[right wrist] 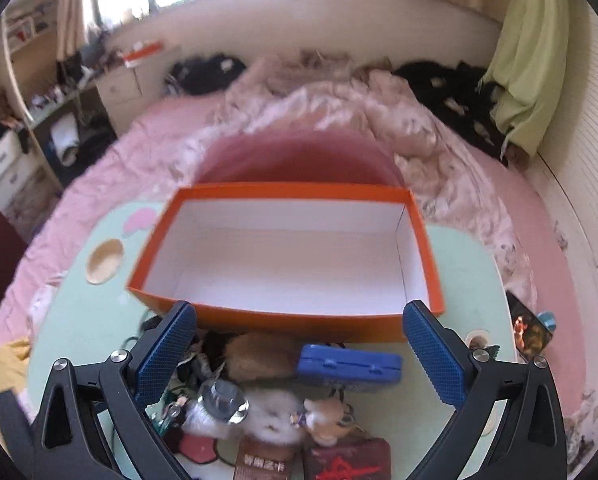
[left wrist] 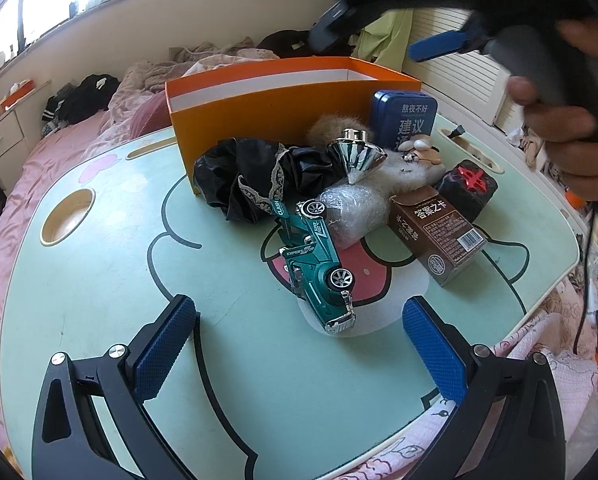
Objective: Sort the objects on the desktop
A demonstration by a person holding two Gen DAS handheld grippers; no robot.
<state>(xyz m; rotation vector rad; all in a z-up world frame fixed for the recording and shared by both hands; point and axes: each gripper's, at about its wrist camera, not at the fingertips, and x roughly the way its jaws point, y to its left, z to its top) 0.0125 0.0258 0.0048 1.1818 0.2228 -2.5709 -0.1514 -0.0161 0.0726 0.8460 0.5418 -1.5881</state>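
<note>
An orange box (left wrist: 267,116) with a white, empty inside (right wrist: 291,256) stands at the back of the mint lap table (left wrist: 99,280). In front of it lies a pile: a green toy car (left wrist: 319,260), a black lace cloth (left wrist: 251,176), a silver cone-shaped top (left wrist: 355,156), a blue tin (left wrist: 403,116), a brown card box (left wrist: 439,232), a black cube with a red mark (left wrist: 469,186) and a fluffy plush (left wrist: 399,168). My left gripper (left wrist: 299,356) is open and empty, just short of the car. My right gripper (right wrist: 299,360) is open and empty, above the pile, and shows at the top of the left wrist view (left wrist: 371,40).
The table rests on a bed with pink bedding (right wrist: 339,128) and dark clothes (right wrist: 203,68). A round cup hole (left wrist: 67,216) is at the table's left. A slatted white panel (right wrist: 579,168) lies to the right, drawers (right wrist: 7,168) to the left.
</note>
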